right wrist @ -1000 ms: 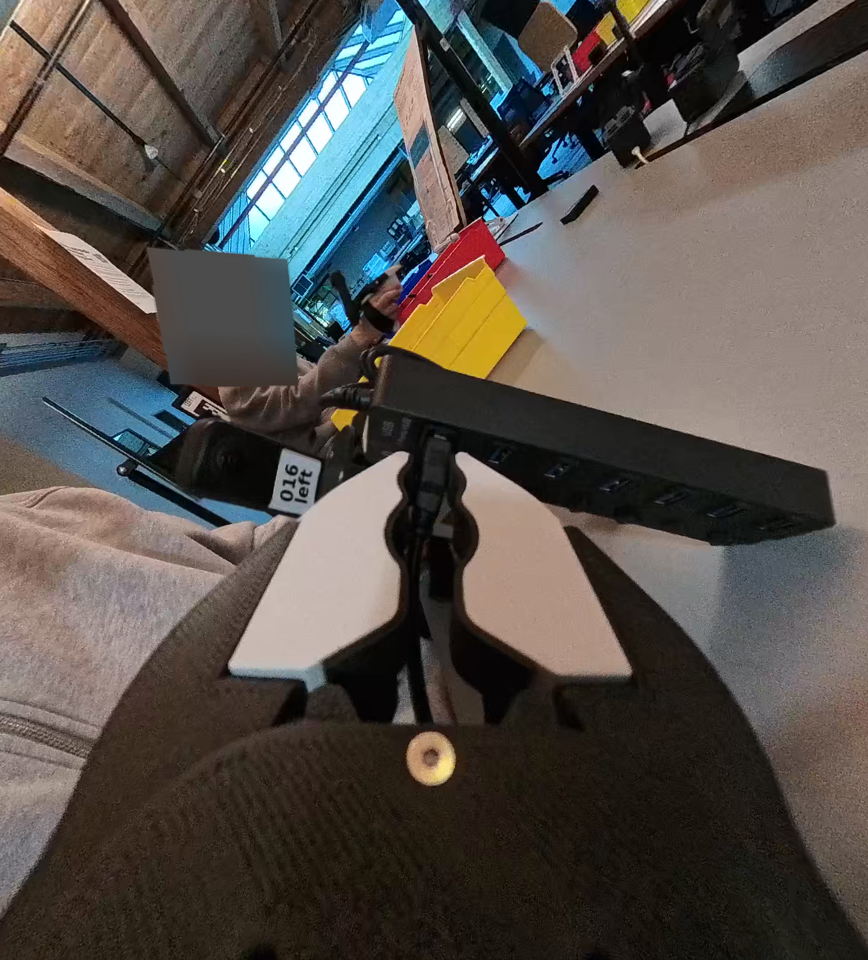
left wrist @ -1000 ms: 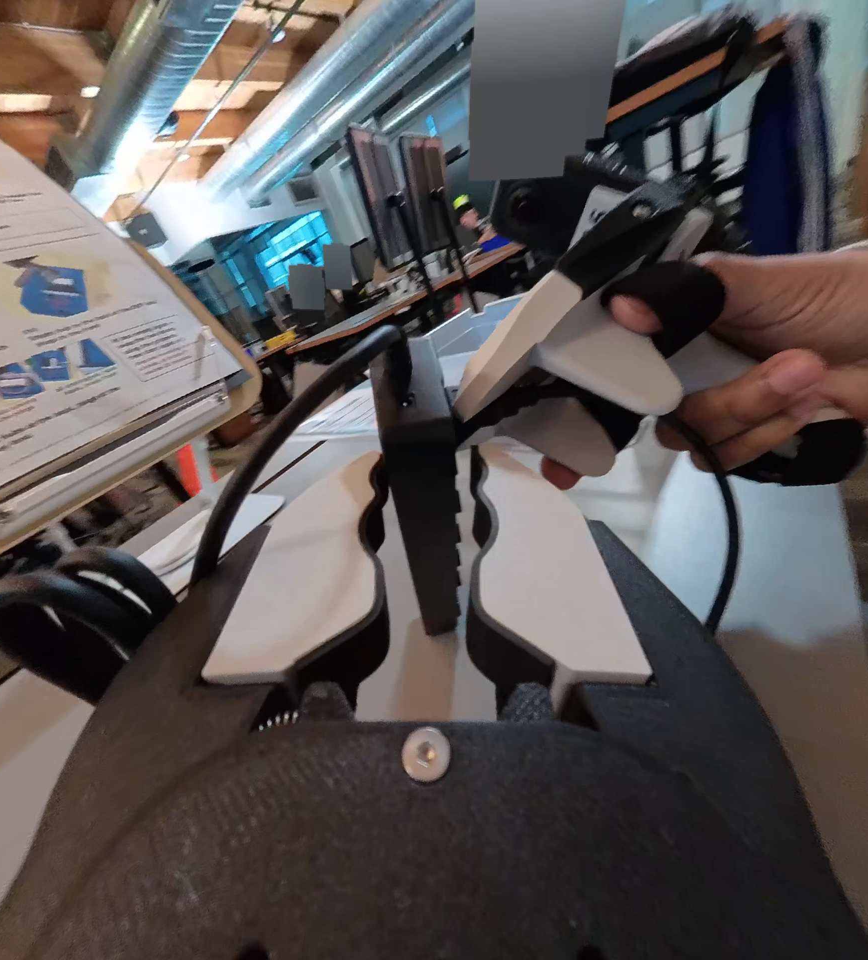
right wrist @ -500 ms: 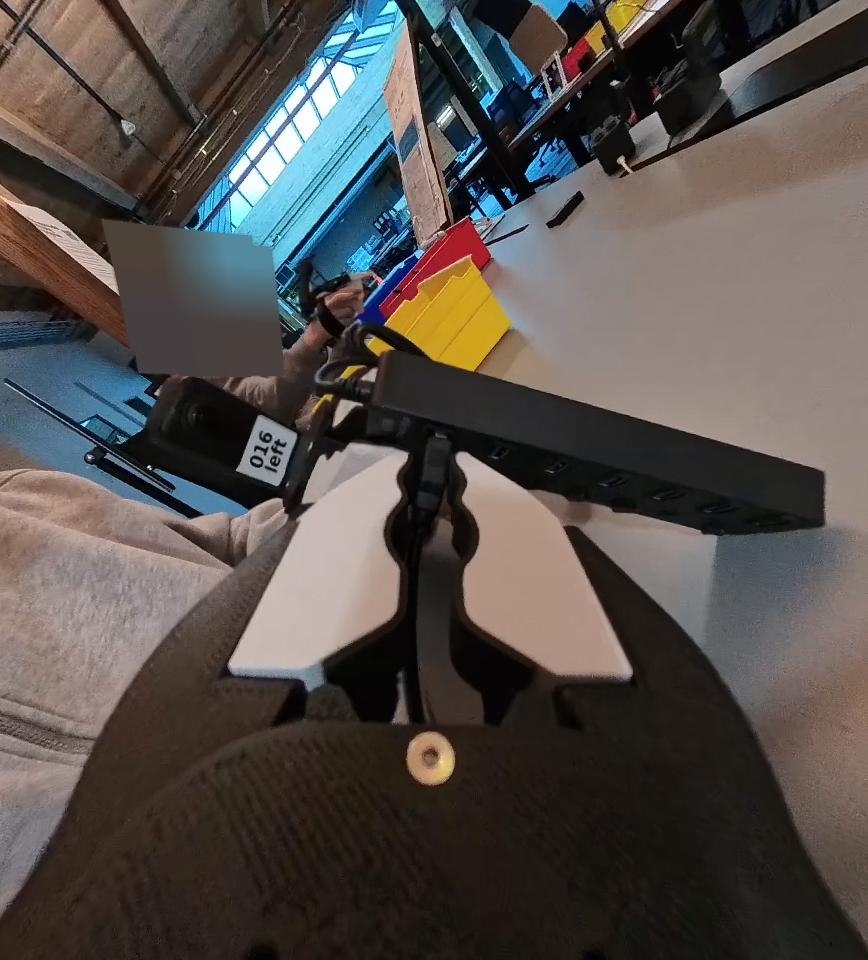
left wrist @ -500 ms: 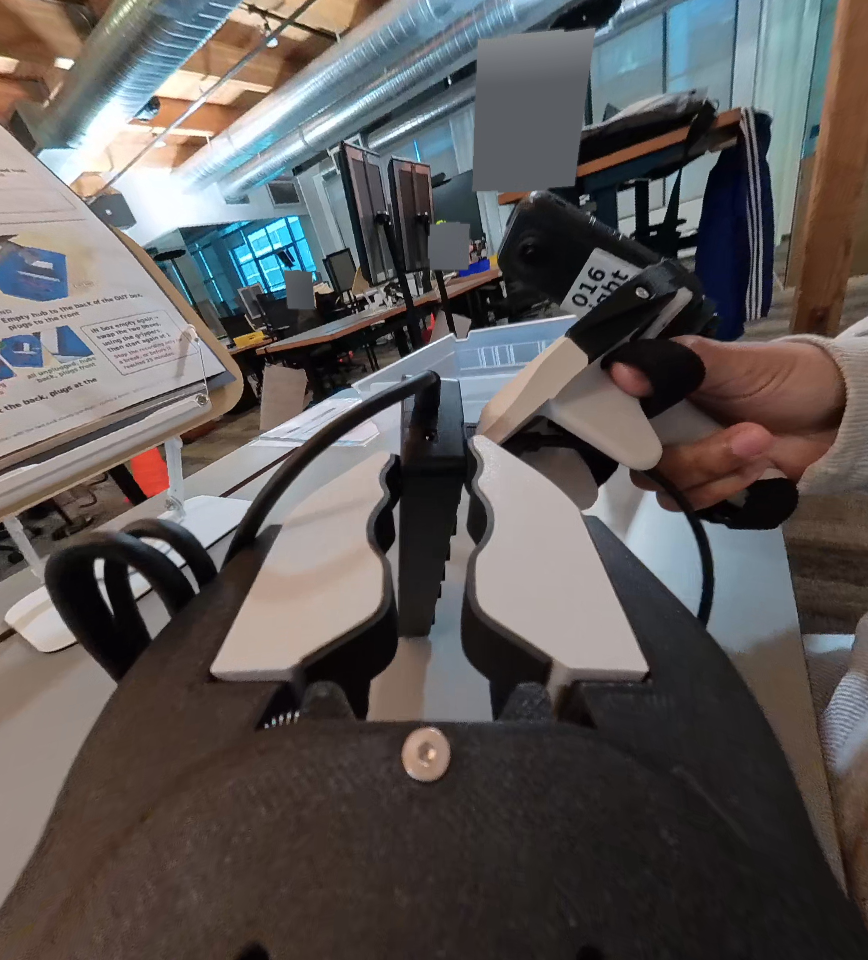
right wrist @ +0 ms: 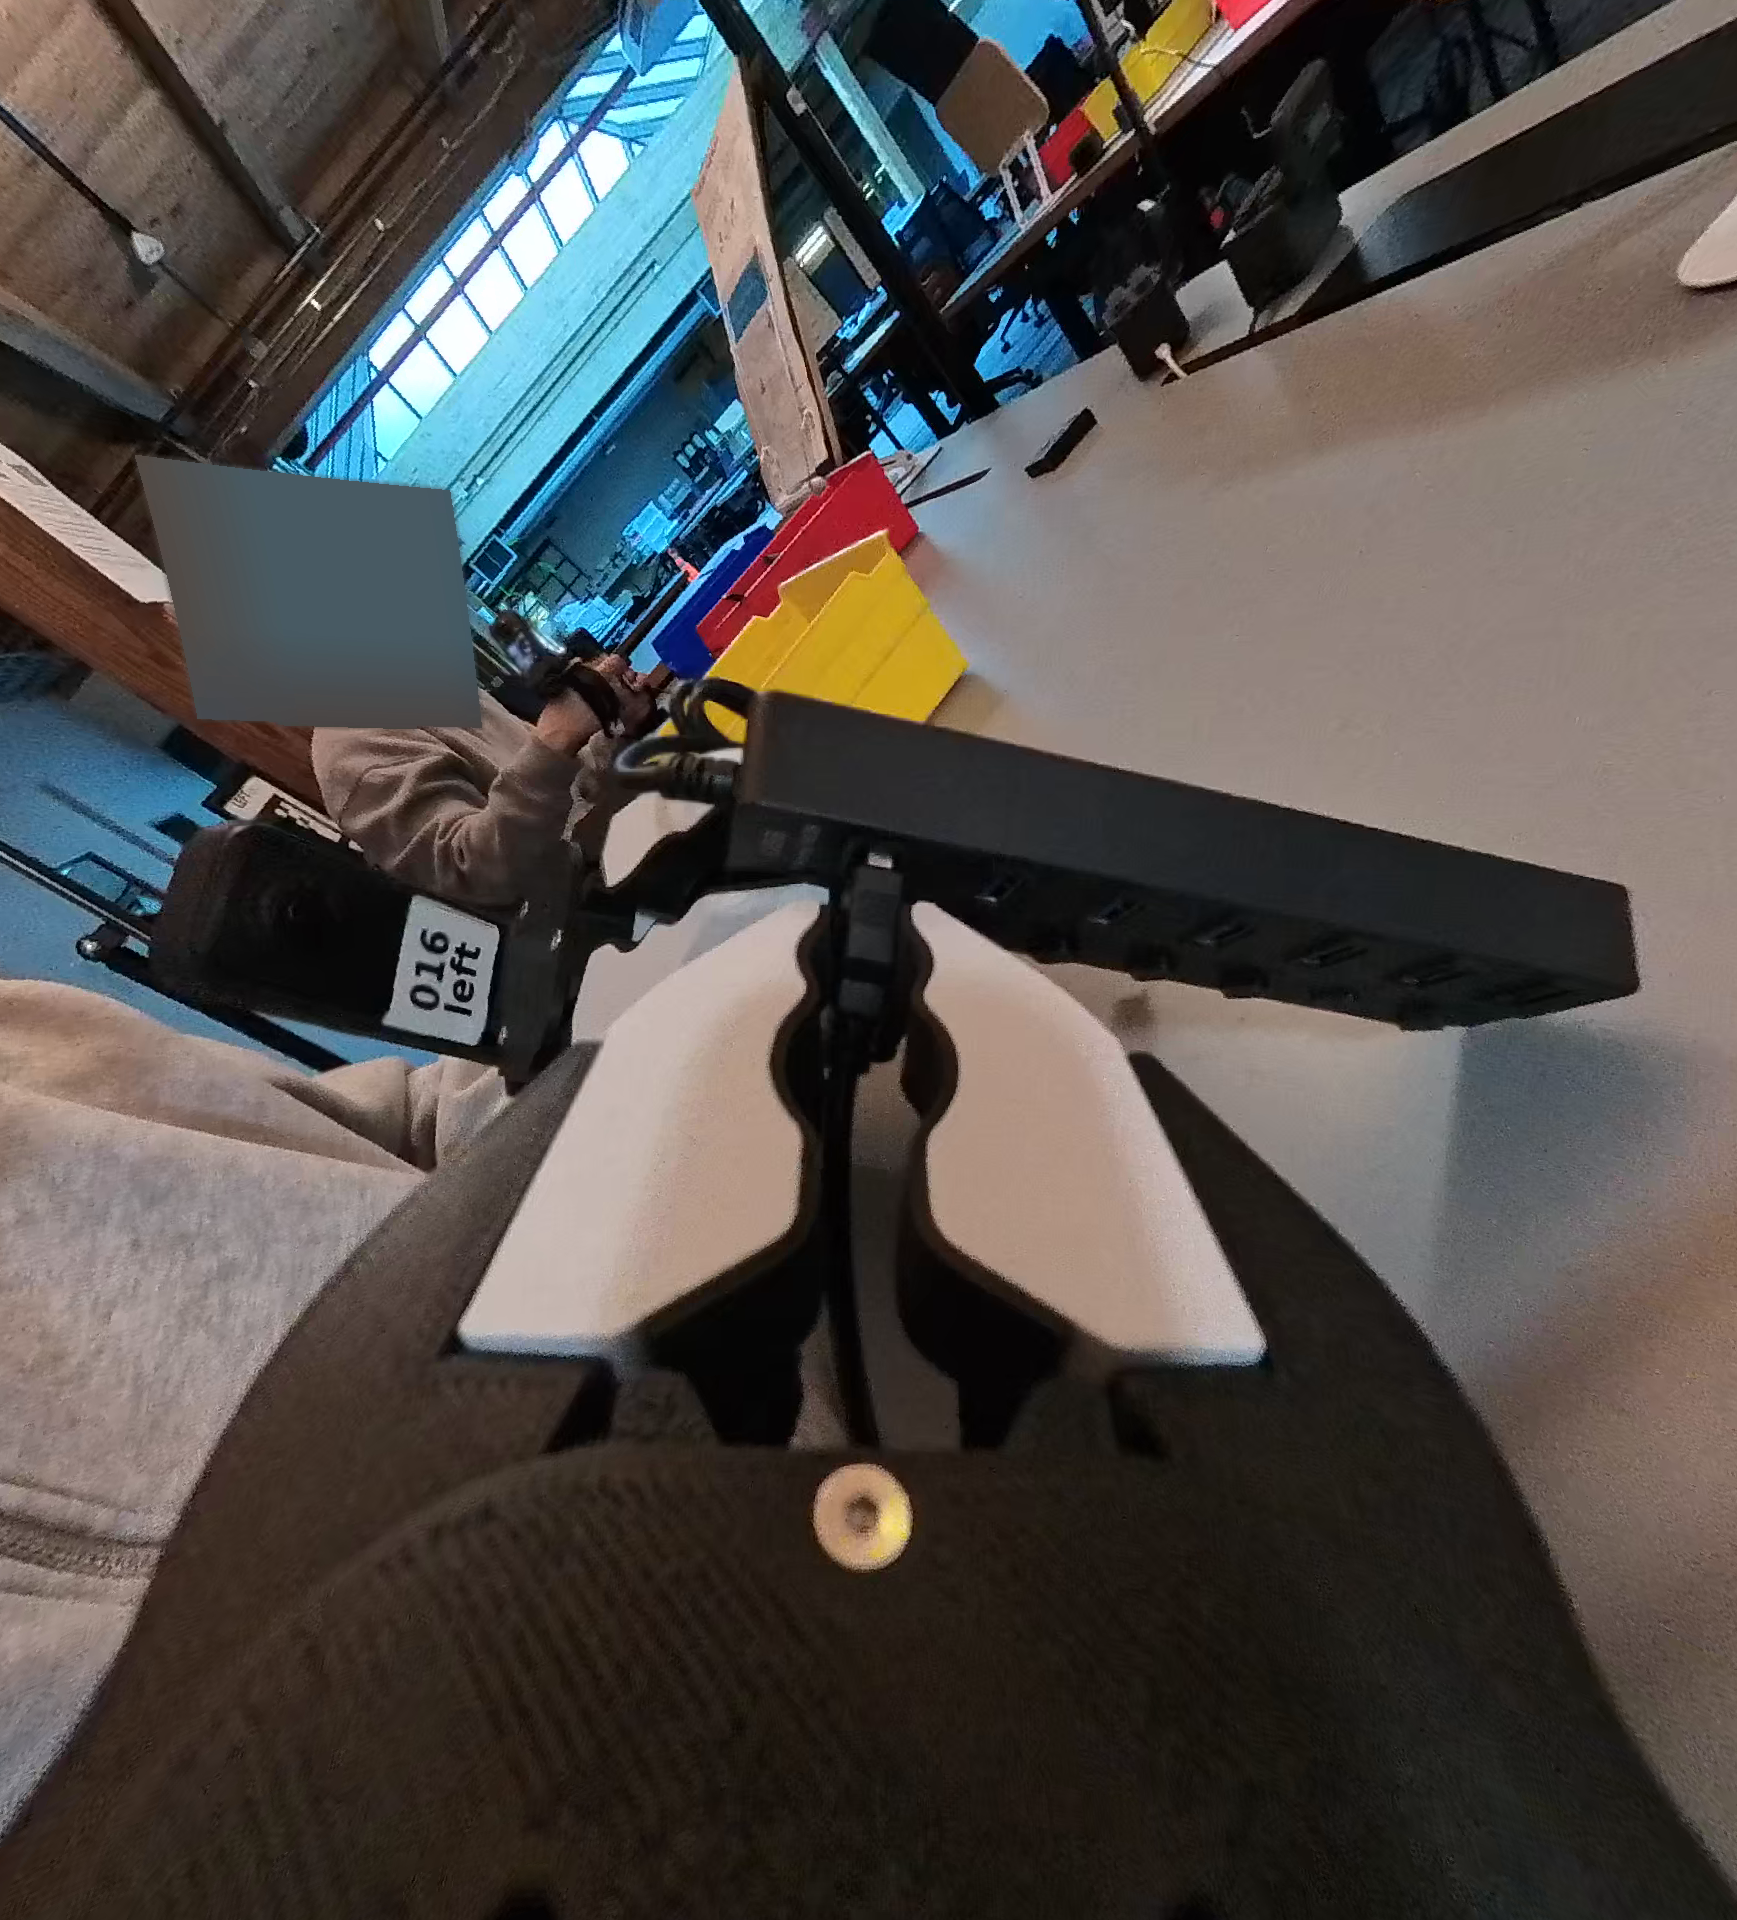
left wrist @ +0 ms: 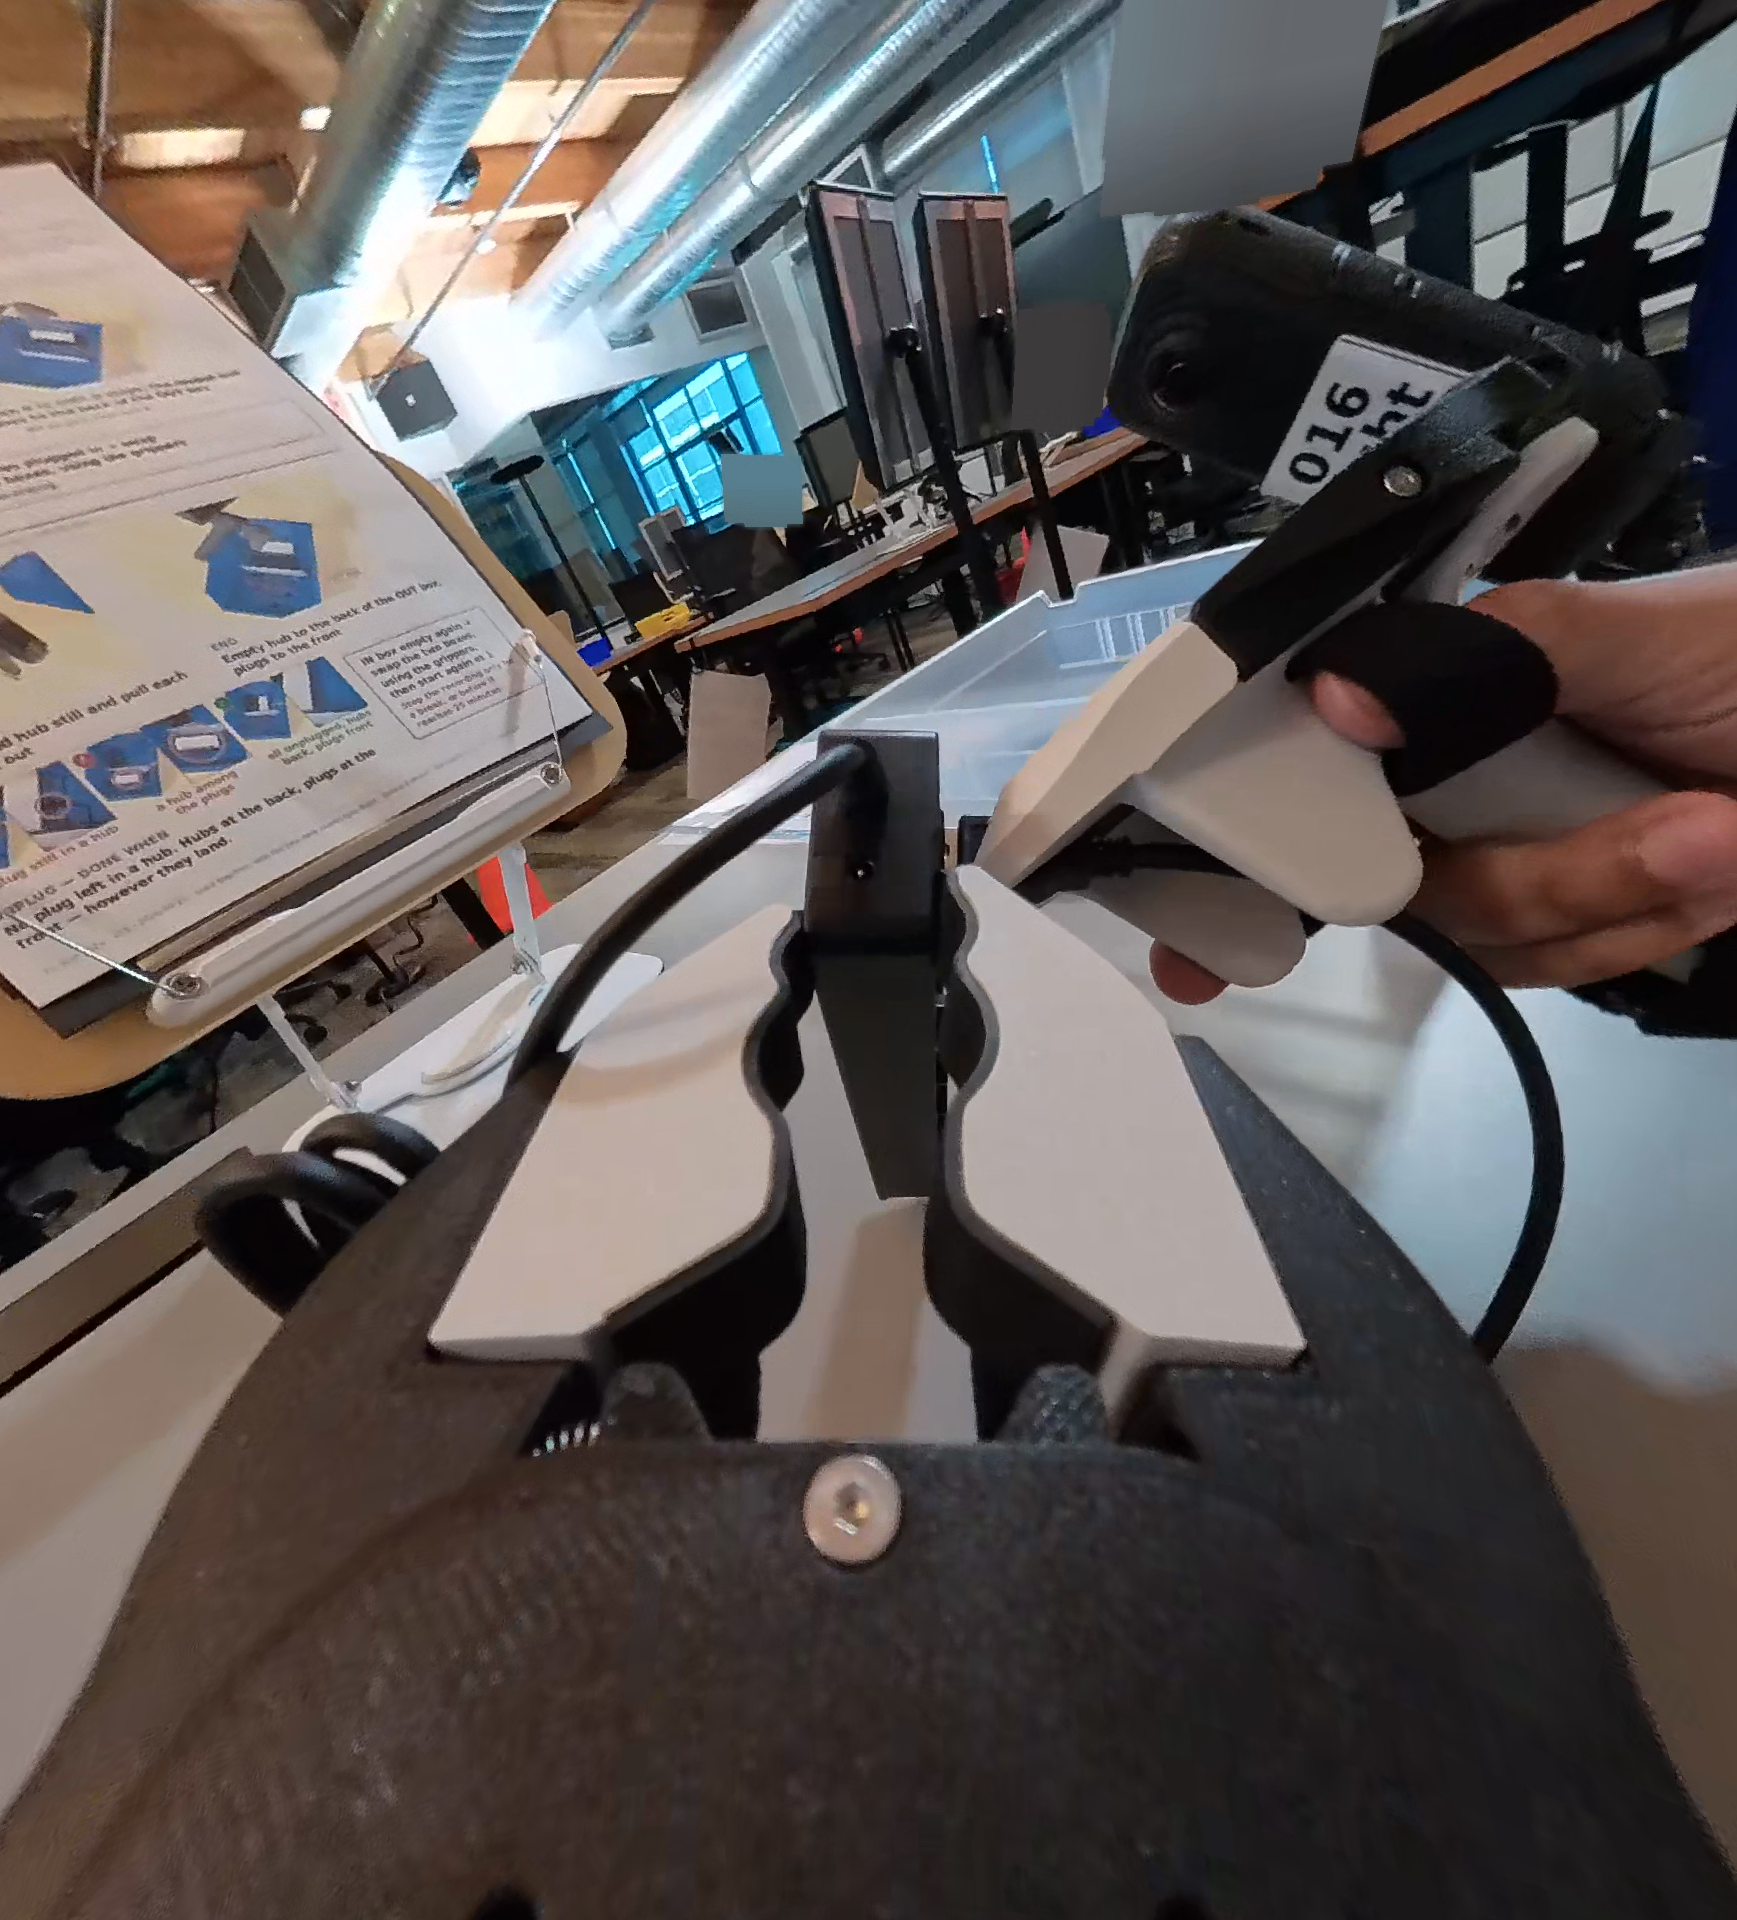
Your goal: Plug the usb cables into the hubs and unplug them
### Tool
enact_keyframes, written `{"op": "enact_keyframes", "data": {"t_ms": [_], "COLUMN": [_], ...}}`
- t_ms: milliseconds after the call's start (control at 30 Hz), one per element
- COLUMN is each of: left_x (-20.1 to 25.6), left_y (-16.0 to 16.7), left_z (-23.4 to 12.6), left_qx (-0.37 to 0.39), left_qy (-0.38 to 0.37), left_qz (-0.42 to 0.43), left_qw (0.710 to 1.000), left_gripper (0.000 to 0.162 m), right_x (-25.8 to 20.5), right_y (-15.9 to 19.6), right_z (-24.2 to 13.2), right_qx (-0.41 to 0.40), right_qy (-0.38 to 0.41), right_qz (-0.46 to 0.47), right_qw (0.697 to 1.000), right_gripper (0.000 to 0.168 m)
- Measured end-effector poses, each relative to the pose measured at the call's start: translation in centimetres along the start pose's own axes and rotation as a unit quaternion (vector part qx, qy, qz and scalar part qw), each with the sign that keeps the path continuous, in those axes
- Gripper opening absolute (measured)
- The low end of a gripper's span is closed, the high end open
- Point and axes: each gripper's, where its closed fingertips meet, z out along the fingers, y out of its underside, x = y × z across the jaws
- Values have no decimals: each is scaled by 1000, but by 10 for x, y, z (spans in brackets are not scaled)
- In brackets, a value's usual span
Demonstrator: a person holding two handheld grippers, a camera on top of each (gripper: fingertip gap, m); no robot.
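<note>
In the left wrist view my left gripper (left wrist: 874, 925) is shut on one end of a long black USB hub (left wrist: 874, 831), seen end-on and held above the table. The hub's own cable (left wrist: 698, 862) leaves its top and curves down left. My right gripper (left wrist: 1051, 831), in a person's hand, meets the hub's right side. In the right wrist view my right gripper (right wrist: 866, 925) is shut on a black USB plug (right wrist: 869, 914) at the first port of the hub (right wrist: 1207, 862). A sliver of metal shows between plug and port. The other ports look empty.
An instruction sheet on a wooden stand (left wrist: 220, 623) stands left, a clear plastic bin (left wrist: 1051, 665) behind the hub, and coiled black cable (left wrist: 324, 1184) at the table's left. Yellow (right wrist: 843, 634), red (right wrist: 812, 530) and blue bins sit beyond the hub. The grey table (right wrist: 1363, 520) stretches right. The tips of both grippers are at nearly the same place.
Both grippers keep their holds. The hub and both grippers have shifted and tilted a little. A sliver of the plug's metal now shows at the port.
</note>
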Motion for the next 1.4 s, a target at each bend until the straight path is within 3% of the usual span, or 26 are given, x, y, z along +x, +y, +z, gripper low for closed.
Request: {"op": "enact_keyframes", "data": {"t_ms": [267,500,700,867,1000,1133,1267,1333,1400], "left_x": [-2,1,2,10,7,1,-2,-2,-1], "left_y": [-3,-12,-8,-10,-7,-4,-6,-6,-8], "left_z": [0,-2,-2,-1,-1,-1,-2,-2,-3], "left_qx": [-10,0,-7,-11,-16,-20,-16,-14,-9], "left_qy": [-6,26,30,41,38,35,29,31,34], "left_qz": [-42,-61,-56,-25,-44,-84,-66,-72,-73], "left_qw": [999,998,998,999,998,996,997,997,997], "left_gripper": [25,25,25,25,25,25,25,25,26], "right_x": [-3,-12,-8,-11,-8,-5,-5,-7,-10], "right_y": [-3,-3,2,7,6,2,-2,-2,-1], "right_z": [2,-3,-4,-12,-9,-4,-3,-2,-4], "right_qx": [33,-13,-56,-96,-92,-64,-28,-25,-39], "right_qy": [-60,-109,-54,-115,-74,22,58,52,-4], "right_qz": [106,90,29,79,34,-94,-150,-142,-53], "right_qw": [992,990,997,986,992,993,987,988,998], "right_gripper": [10,11,12,10,12,14,15,14,12]}}
